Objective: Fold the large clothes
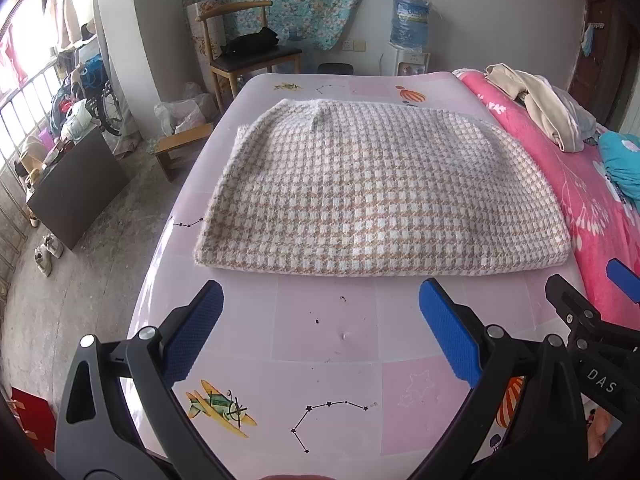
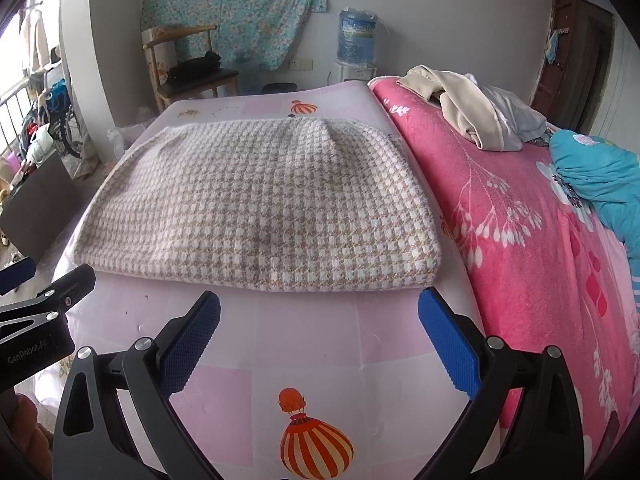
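Note:
A beige and white houndstooth garment [image 1: 372,192] lies folded into a flat rectangle on the pink patterned table cover [image 1: 328,328]; the right wrist view shows the same garment [image 2: 264,204]. My left gripper [image 1: 320,308] hovers just in front of its near folded edge, open, with nothing between the blue pads. My right gripper [image 2: 320,312] is also open and empty, in front of the garment's near right corner. The right gripper's black finger and blue pad [image 1: 624,280] show at the right edge of the left wrist view.
A pink flowered blanket [image 2: 520,220] covers the bed to the right, with a heap of beige clothes [image 2: 460,108] and a teal blanket [image 2: 600,176] on it. A wooden chair [image 1: 248,52] and a water dispenser [image 1: 410,24] stand behind. Floor clutter lies left.

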A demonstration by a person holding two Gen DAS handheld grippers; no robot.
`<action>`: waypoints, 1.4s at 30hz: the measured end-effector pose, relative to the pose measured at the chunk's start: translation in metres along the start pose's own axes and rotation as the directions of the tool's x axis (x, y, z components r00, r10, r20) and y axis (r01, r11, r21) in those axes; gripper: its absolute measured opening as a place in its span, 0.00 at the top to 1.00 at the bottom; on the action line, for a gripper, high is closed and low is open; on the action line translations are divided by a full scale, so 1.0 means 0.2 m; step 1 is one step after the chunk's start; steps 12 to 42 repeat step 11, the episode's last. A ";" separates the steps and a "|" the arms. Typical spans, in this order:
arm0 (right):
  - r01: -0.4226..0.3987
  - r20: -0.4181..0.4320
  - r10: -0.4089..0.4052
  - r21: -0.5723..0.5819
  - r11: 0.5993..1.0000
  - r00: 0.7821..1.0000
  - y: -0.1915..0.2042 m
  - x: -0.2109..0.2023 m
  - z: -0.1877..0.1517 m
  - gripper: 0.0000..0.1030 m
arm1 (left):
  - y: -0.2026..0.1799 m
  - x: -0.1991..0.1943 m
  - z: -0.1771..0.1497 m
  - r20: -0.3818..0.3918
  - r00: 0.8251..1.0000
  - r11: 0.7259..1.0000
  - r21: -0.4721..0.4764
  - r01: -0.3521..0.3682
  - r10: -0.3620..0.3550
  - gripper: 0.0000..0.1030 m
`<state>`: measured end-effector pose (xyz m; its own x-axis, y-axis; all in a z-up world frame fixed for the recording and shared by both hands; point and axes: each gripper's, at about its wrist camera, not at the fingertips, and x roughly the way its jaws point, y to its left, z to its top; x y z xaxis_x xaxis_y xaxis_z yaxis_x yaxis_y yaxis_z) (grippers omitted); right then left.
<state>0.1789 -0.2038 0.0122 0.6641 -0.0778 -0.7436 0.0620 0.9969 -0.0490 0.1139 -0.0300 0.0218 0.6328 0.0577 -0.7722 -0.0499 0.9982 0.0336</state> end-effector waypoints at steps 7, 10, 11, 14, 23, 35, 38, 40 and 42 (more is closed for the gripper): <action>-0.001 -0.002 0.001 -0.004 1.000 1.000 -0.01 0.01 0.00 0.06 | -0.01 0.00 0.00 -0.006 1.000 1.000 -0.001 -0.004 0.004 0.08; -0.003 -0.012 0.003 -0.004 1.000 1.000 -0.01 0.02 -0.01 0.06 | -0.01 0.01 0.00 -0.010 1.000 1.000 -0.003 -0.005 0.005 0.08; -0.003 -0.014 0.002 -0.006 1.000 1.000 -0.01 0.02 -0.01 0.06 | -0.01 0.01 0.00 -0.012 1.000 1.000 -0.004 -0.005 0.005 0.08; -0.003 -0.014 0.002 -0.006 1.000 1.000 -0.01 0.02 -0.01 0.06 | -0.01 0.01 0.00 -0.012 1.000 1.000 -0.004 -0.005 0.005 0.08; -0.003 -0.014 0.002 -0.006 1.000 1.000 -0.01 0.02 -0.01 0.06 | -0.01 0.01 0.00 -0.012 1.000 1.000 -0.004 -0.005 0.005 0.08; -0.003 -0.014 0.002 -0.006 1.000 1.000 -0.01 0.02 -0.01 0.06 | -0.01 0.01 0.00 -0.012 1.000 1.000 -0.004 -0.005 0.005 0.08; -0.003 -0.014 0.002 -0.006 1.000 1.000 -0.01 0.02 -0.01 0.06 | -0.01 0.01 0.00 -0.012 1.000 1.000 -0.004 -0.005 0.005 0.08; -0.003 -0.014 0.002 -0.006 1.000 1.000 -0.01 0.02 -0.01 0.06 | -0.01 0.01 0.00 -0.012 1.000 1.000 -0.004 -0.005 0.005 0.08; -0.003 -0.014 0.002 -0.006 1.000 1.000 -0.01 0.02 -0.01 0.06 | -0.01 0.01 0.00 -0.012 1.000 1.000 -0.004 -0.005 0.005 0.08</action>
